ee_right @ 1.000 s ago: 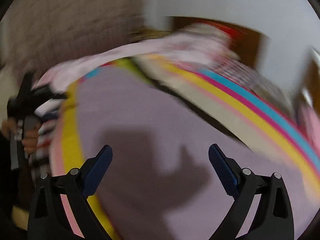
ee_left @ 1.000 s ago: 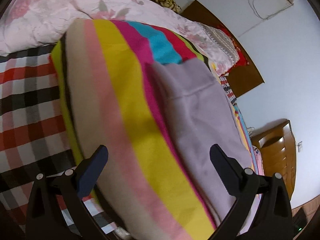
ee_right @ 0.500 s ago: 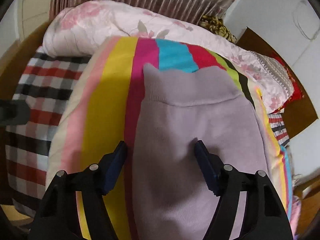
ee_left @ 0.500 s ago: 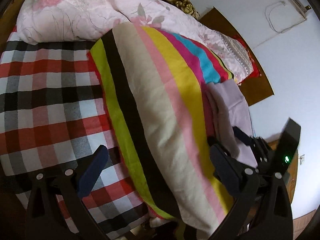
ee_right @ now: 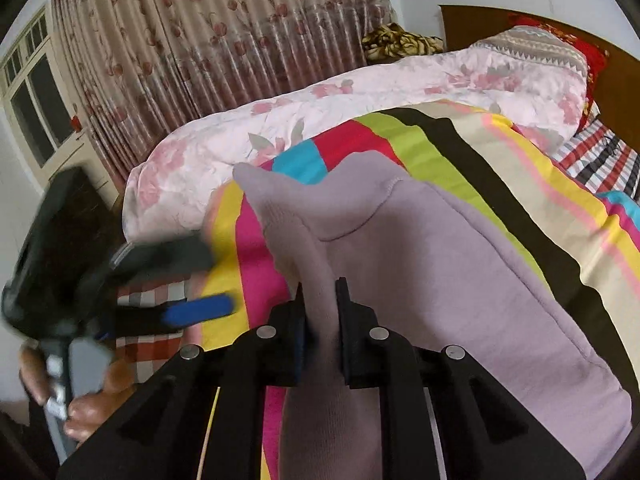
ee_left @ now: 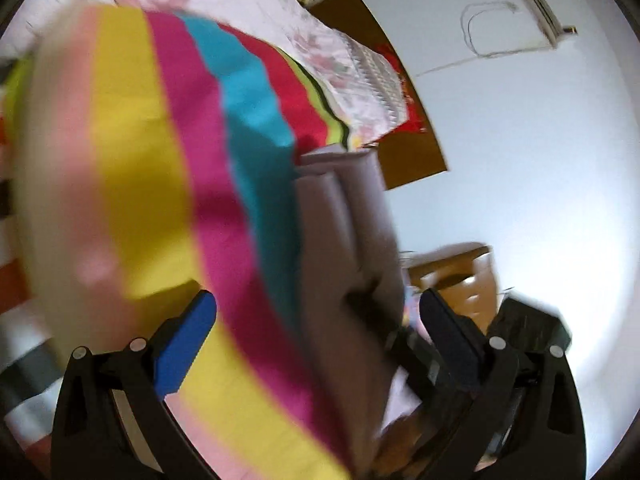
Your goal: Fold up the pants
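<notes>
Closing right gripper (ee_right: 320,300) on pants (ee_right: 440,280), left gripper (ee_left: 316,320) fingers apart

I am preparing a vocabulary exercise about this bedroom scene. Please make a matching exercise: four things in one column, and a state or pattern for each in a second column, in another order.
Things:
1. pants
2. right tongs
3. left tongs
4. curtain

Descriptions:
a. wide open, nothing pinched
b. plain lilac, lying on the striped blanket
c. closing on a fold of lilac cloth
d. hanging, with a flower print

Pairs: 1-b, 2-c, 3-a, 4-d
</notes>
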The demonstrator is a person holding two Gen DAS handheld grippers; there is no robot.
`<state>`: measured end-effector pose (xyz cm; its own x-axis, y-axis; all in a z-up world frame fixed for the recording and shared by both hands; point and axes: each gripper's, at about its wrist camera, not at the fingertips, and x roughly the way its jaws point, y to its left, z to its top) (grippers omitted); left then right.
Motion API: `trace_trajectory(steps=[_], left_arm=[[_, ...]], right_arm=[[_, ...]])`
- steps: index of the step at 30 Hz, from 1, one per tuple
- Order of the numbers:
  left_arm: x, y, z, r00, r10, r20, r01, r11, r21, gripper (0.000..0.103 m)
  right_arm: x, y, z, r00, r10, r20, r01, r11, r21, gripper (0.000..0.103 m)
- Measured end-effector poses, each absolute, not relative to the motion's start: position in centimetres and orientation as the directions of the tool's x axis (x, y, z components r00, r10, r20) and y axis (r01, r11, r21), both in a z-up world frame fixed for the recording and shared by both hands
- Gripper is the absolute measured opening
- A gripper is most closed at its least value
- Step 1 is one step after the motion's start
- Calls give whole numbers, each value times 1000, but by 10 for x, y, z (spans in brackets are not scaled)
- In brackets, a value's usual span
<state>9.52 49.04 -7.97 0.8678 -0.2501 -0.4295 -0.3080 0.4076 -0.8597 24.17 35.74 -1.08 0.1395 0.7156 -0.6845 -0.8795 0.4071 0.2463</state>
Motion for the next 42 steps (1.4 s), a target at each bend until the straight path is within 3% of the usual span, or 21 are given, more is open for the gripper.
trace_trajectory(steps=[3,4,5,7,9,12,17,21,23,24,25,26,30,36,40,42], left_arm=[[128,496,-91,873,-299,-386,-267,369,-890,101],[135,497,-93,870,-297,-393,-273,373,-887,101],[139,498,-92,873,-288,-393,-271,383,-883,101],[140,500,-90,881,-284,-379,-256,388,-886,101],[138,502,-93,888,-289,-357,-237,376,-896,100],[137,498,-93,888,-288,-360,-220,423,-879,97],[141,485,-90,878,-264,-399,-209,539,-816,97],[144,477,-87,867,-235,-440,-220,611,-760,97],[145,473,-85,857,-195,-477,-258,637,-726,83],[145,470,-84,839,-139,-526,-320,656,-684,46],[146,470,-85,809,-91,-580,-380,672,-636,23],[143,472,-83,822,-108,-559,-359,665,-655,17],[137,487,-67,833,-90,-545,-360,660,-660,13],[141,480,-59,792,-33,-610,-437,667,-603,14],[144,423,5,793,107,-600,-437,786,-438,14],[147,372,48,824,139,-549,-362,875,-321,14]], right_arm=[[233,359,-9,106,722,-683,-896,367,249,15],[231,359,-8,101,721,-685,-902,356,242,22],[229,356,-5,99,715,-692,-905,354,237,47],[227,333,9,133,735,-665,-892,382,243,88],[225,291,28,185,780,-598,-880,402,252,88],[227,232,33,270,751,-602,-842,487,231,88],[235,140,0,387,586,-712,-727,669,156,88],[243,93,-26,366,556,-746,-605,752,264,88],[239,101,-27,378,548,-746,-618,750,237,88],[238,108,-28,380,532,-757,-628,749,210,88],[237,116,-31,379,501,-778,-637,751,173,88],[238,121,-35,375,476,-796,-642,752,147,90],[234,124,-43,382,464,-799,-664,740,112,94],[234,115,-46,378,477,-793,-661,739,130,94],[240,107,-41,381,517,-767,-647,741,178,92],[238,69,-27,453,588,-670,-563,771,297,91]])
